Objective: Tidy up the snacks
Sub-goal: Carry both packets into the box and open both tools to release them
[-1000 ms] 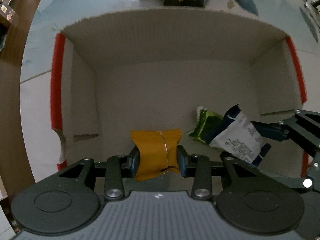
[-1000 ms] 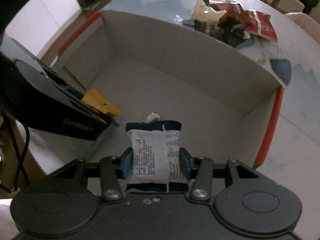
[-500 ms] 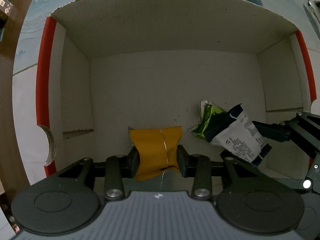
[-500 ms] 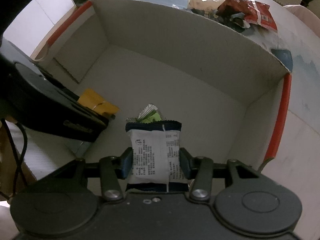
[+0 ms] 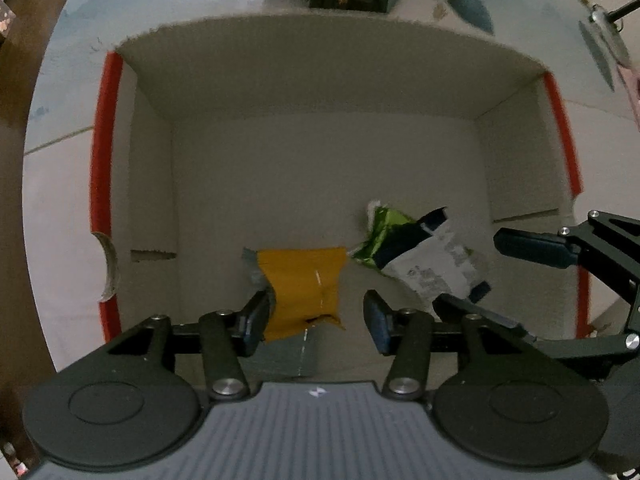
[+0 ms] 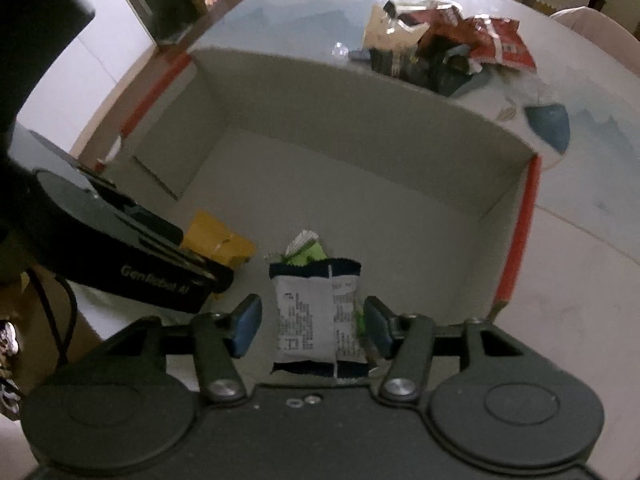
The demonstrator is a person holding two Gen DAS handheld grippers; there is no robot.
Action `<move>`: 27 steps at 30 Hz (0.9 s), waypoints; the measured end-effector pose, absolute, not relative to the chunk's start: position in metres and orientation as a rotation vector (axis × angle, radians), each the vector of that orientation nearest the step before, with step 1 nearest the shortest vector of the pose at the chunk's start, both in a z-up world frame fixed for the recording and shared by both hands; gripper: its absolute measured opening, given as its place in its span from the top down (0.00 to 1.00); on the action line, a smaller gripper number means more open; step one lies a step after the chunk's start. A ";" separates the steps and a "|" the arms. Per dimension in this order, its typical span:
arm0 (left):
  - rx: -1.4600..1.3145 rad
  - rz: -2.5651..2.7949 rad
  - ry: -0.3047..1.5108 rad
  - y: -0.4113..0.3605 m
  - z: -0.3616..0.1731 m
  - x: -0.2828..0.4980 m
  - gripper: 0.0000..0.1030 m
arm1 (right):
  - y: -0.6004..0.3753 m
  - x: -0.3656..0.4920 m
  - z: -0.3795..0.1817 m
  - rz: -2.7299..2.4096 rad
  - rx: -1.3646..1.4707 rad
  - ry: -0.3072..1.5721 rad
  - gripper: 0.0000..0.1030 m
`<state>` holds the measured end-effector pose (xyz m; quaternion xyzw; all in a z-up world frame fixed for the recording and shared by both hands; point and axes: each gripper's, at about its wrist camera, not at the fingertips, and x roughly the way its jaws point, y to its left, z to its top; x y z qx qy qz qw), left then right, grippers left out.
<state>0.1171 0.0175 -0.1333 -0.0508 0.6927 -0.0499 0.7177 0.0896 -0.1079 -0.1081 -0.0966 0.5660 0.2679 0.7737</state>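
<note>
Left wrist view: 1 cardboard box (image 5: 320, 92), matte grey-beige inside, red tape on 2 side rims, standing on a pale table (image 5: 60, 200). Inside, 3 snack packets near the box's near edge: 1 yellow packet (image 5: 302, 284), flat w/ a centre seam, lying between the left gripper (image 5: 316, 316) jaws; jaws spread wide, left pad touching or just beside it, right pad clear. 1 crinkly green packet (image 5: 380, 236) just right of it, partly under 1 white-and-navy packet (image 5: 436, 264) w/ printed text. Right gripper's 2 dark fingers flank that one, apart.

Right wrist view: right gripper (image 6: 312, 326) wide, white-and-navy packet (image 6: 320, 320) between pads, gaps on both sides, not pinched. Green packet (image 6: 304, 250) pokes out behind it. Yellow packet (image 6: 218, 240) toward the box's left side, beside the left gripper body. Beyond the far wall (image 6: 360, 108), a pile of glossy wrappers (image 6: 448, 52), red, tan, dark; count unclear.
</note>
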 end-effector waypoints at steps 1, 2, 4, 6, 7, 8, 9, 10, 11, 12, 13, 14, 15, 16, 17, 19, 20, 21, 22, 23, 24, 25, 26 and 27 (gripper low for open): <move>-0.118 -0.115 1.523 0.017 -0.128 0.116 0.51 | -0.110 0.090 -0.103 0.584 -0.200 1.217 0.45; -0.125 -0.119 1.511 0.018 -0.123 0.116 0.51 | -0.111 0.089 -0.099 0.584 -0.194 1.210 0.45; -0.132 -0.130 1.490 0.018 -0.113 0.115 0.51 | -0.114 0.088 -0.088 0.584 -0.178 1.190 0.44; -0.128 -0.139 1.464 0.014 -0.102 0.113 0.51 | -0.117 0.087 -0.079 0.587 -0.165 1.172 0.43; -0.132 -0.145 1.454 0.014 -0.097 0.113 0.50 | -0.120 0.087 -0.073 0.586 -0.158 1.160 0.42; -0.143 -0.150 1.445 0.014 -0.092 0.113 0.50 | -0.121 0.088 -0.069 0.588 -0.153 1.150 0.41; -0.153 -0.154 1.434 0.014 -0.087 0.114 0.50 | -0.123 0.089 -0.063 0.589 -0.149 1.139 0.39; -0.155 -0.159 1.423 0.013 -0.082 0.115 0.50 | -0.125 0.089 -0.059 0.589 -0.146 1.131 0.38; -0.155 -0.160 1.410 0.013 -0.076 0.116 0.50 | -0.127 0.090 -0.053 0.588 -0.142 1.120 0.38; -0.156 -0.161 1.397 0.013 -0.070 0.117 0.50 | -0.129 0.091 -0.049 0.588 -0.138 1.110 0.36; -0.157 -0.166 1.385 0.012 -0.064 0.119 0.50 | -0.131 0.092 -0.044 0.586 -0.136 1.099 0.32; -0.157 -0.170 1.372 0.011 -0.059 0.120 0.50 | -0.133 0.094 -0.039 0.583 -0.135 1.088 0.31; -0.156 -0.171 1.361 0.012 -0.053 0.123 0.50 | -0.135 0.096 -0.034 0.582 -0.133 1.078 0.29; -0.152 -0.168 1.347 0.011 -0.047 0.125 0.46 | -0.138 0.098 -0.029 0.580 -0.129 1.066 0.27; -0.149 -0.162 1.332 0.010 -0.042 0.128 0.41 | -0.140 0.101 -0.024 0.578 -0.124 1.060 0.26; -0.152 -0.150 1.304 0.010 -0.034 0.135 0.39 | -0.146 0.107 -0.014 0.574 -0.113 1.040 0.22; -0.154 -0.146 1.294 0.010 -0.030 0.139 0.39 | -0.149 0.110 -0.010 0.574 -0.107 1.033 0.21; -0.159 -0.144 1.286 0.010 -0.027 0.143 0.39 | -0.152 0.114 -0.007 0.572 -0.102 1.027 0.21; -0.163 -0.142 1.278 0.010 -0.024 0.146 0.39 | -0.155 0.117 -0.003 0.569 -0.097 1.021 0.19; -0.163 -0.138 1.270 0.009 -0.021 0.150 0.39 | -0.158 0.121 0.001 0.565 -0.091 1.013 0.18; -0.160 -0.134 1.261 0.009 -0.018 0.155 0.38 | -0.162 0.126 0.005 0.560 -0.084 1.005 0.18; -0.156 -0.130 1.253 0.008 -0.015 0.159 0.37 | -0.165 0.130 0.008 0.556 -0.076 1.001 0.18; -0.153 -0.127 1.247 0.008 -0.012 0.162 0.34 | -0.168 0.136 0.010 0.552 -0.069 0.998 0.17; -0.154 -0.125 1.239 0.008 -0.010 0.167 0.33 | -0.171 0.140 0.012 0.545 -0.063 0.995 0.15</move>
